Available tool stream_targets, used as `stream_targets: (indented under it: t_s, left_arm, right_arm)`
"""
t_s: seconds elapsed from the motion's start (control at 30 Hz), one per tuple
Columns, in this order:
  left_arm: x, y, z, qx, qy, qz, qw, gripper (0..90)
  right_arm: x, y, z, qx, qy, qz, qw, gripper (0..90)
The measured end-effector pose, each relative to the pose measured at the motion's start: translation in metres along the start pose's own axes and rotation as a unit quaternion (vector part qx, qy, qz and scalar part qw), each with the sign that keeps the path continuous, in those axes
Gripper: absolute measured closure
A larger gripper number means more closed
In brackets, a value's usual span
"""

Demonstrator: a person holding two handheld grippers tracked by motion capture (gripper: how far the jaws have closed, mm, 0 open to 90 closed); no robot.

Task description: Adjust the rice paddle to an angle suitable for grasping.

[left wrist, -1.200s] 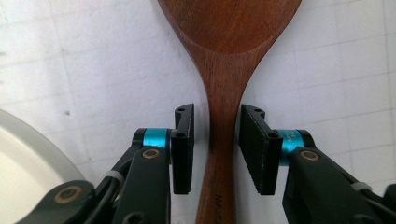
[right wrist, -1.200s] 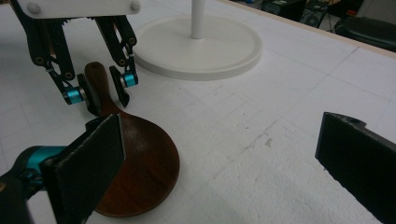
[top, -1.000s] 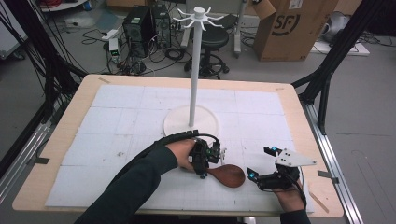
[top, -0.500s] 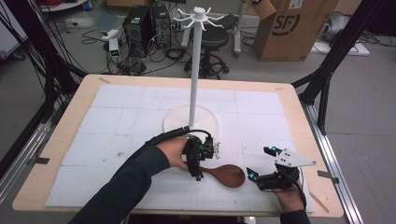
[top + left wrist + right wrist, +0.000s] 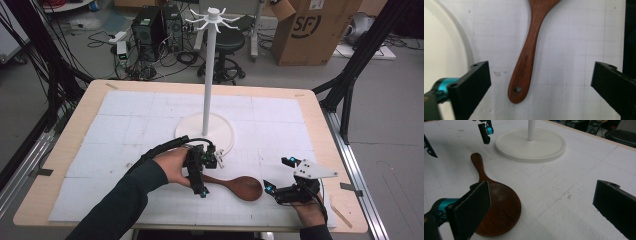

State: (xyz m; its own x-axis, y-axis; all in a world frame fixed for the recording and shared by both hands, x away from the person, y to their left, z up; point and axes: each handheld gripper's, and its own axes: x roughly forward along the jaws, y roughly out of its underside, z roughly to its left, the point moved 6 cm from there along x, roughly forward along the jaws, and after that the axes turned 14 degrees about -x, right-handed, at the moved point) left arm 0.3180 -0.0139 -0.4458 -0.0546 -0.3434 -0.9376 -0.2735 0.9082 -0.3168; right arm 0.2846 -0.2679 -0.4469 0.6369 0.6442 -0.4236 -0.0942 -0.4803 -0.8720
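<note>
On white mat (image 5: 125,130), wooden spoon (image 5: 240,186)

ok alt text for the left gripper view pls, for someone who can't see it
Looking straight down between the left gripper's two wide-open black jaws, a dark wooden spoon lies flat on white gridded padding, its handle end, with a small hole, between the jaws but untouched. The curved edge of a white stand base shows at the left.

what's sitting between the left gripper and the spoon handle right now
Nothing visible. The left gripper hangs over the bare end of the wooden spoon, jaws wide apart after just opening, with the handle lying free on the white mat between them. The stand's base lies off to one side.
</note>
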Motion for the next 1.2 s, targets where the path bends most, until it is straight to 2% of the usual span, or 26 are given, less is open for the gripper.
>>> stream_targets:
  t_s: [0.17,0.4,0.67,0.7,0.73,0.97,1.07,1.13,1.2]
  left_arm:
    - [-0.008,0.011,0.001,-0.011,-0.003,-0.009,0.9999,1.6]
    - [-0.019,0.033,0.009,-0.031,-0.018,-0.023,0.9991,1.6]
    - [-0.031,0.058,0.011,-0.058,-0.032,-0.046,0.9967,1.6]
    - [-0.034,0.065,0.012,-0.066,-0.034,-0.052,0.9959,1.6]
    - [-0.034,0.065,0.012,-0.066,-0.034,-0.052,0.9959,1.6]
    - [-0.045,0.087,0.016,-0.094,-0.047,-0.078,0.9914,1.6]
    - [-0.049,0.095,0.015,-0.114,-0.050,-0.098,0.9874,1.6]
    - [-0.051,0.100,0.015,-0.123,-0.045,-0.104,0.9859,1.6]
    - [-0.052,0.106,0.016,-0.128,-0.051,-0.116,0.9836,1.7]
  right_arm:
    - [0.000,0.000,0.000,0.000,-0.001,-0.001,1.0000,0.6]
    - [0.001,0.000,0.000,-0.002,-0.003,0.000,1.0000,0.6]
    - [0.001,0.000,0.001,0.000,-0.004,0.000,1.0000,0.6]
    - [0.001,0.000,0.001,0.000,-0.004,0.001,1.0000,0.6]
    - [0.001,0.000,0.001,0.000,-0.004,0.001,1.0000,0.6]
    - [0.002,0.000,0.002,0.000,-0.005,0.002,1.0000,0.6]
    - [0.002,0.000,0.002,0.002,-0.006,0.002,1.0000,0.6]
    - [0.001,0.000,0.002,0.002,-0.006,0.002,1.0000,0.6]
    - [0.002,0.000,0.002,0.003,-0.006,0.001,1.0000,0.5]
